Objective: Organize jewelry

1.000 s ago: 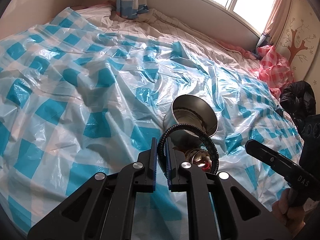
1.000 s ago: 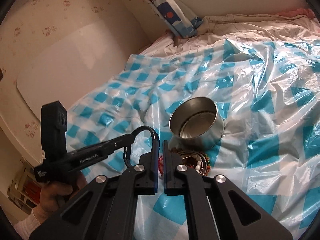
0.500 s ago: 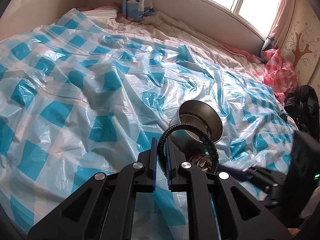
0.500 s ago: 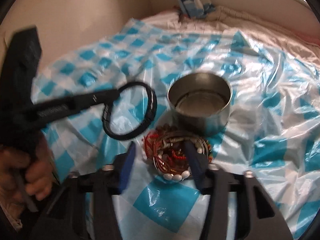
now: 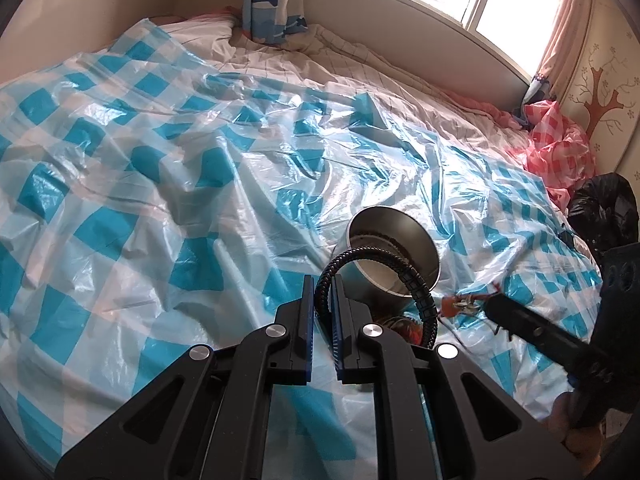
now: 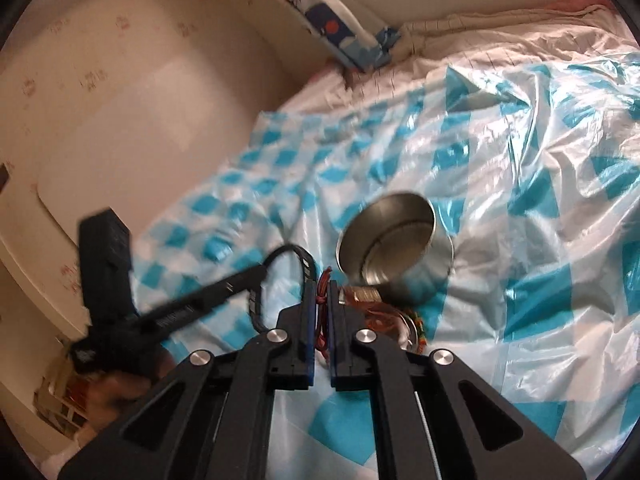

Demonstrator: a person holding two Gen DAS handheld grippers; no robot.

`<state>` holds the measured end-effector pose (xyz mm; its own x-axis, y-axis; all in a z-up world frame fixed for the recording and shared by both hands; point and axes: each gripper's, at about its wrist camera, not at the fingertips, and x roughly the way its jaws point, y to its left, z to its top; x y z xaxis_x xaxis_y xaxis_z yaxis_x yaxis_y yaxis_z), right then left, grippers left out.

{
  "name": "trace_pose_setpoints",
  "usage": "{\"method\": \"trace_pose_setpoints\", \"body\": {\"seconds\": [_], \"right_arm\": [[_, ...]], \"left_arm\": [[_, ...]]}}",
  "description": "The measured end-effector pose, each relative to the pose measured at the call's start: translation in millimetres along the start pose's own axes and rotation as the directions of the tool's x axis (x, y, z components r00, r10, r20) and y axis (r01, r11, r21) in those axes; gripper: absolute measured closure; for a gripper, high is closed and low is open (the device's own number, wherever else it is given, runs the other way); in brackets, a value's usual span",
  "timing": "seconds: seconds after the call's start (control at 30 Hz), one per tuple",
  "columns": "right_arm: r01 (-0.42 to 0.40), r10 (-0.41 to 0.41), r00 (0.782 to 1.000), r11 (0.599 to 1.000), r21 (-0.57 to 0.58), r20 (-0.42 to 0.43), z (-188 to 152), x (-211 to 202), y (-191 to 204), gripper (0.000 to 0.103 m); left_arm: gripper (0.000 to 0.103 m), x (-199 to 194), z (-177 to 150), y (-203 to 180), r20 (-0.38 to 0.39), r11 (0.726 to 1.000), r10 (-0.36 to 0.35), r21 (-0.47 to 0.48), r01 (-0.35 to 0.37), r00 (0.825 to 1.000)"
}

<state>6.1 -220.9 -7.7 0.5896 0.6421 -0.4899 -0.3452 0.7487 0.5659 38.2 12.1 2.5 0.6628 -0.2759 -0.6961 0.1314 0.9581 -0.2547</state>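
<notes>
My left gripper (image 5: 320, 285) is shut on a black braided bracelet (image 5: 374, 251), whose loop arches up in front of a round steel tin (image 5: 386, 222). The tin lies tipped on the checked sheet, its mouth facing me. Just before it sits a tangled pile of jewelry (image 6: 400, 320) with red, orange and metal pieces. My right gripper (image 6: 321, 285) is closing its last bit, pads pressing on a red cord bracelet (image 6: 322, 294) lifted from that pile. In the left wrist view the right gripper (image 5: 491, 305) trails that red piece (image 5: 450, 305). The right wrist view shows the left gripper (image 6: 262, 271) with the black bracelet (image 6: 298, 254).
A crinkled blue-and-white checked plastic sheet (image 5: 160, 200) covers the bed. A blue patterned pillow (image 5: 268, 4) leans at the back under the window. A pink checked bag (image 5: 556, 148) and a black bag (image 5: 604, 208) lie at the right edge. A pale wall (image 6: 120, 100) borders the bed.
The right gripper opened above the jewelry pile, dropped onto it, then shut on the red cord piece and drew back. The left gripper kept hold of the black bracelet.
</notes>
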Motion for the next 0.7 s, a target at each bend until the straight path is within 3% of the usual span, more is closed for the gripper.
{"method": "trace_pose_setpoints", "body": {"seconds": [0.23,0.7], "right_arm": [[-0.018,0.019,0.999,1.000,-0.008,0.039,18,-8,5,0.097],[0.018,-0.016,0.998,0.999,-0.032,0.054,53,16,-6,0.097]], "left_arm": [[0.096,11,8,-18,-0.009,1.000,-0.008,0.012,0.008,1.000],[0.096,48,36,-41,-0.026,1.000,-0.010,0.023,0.011,1.000]]}}
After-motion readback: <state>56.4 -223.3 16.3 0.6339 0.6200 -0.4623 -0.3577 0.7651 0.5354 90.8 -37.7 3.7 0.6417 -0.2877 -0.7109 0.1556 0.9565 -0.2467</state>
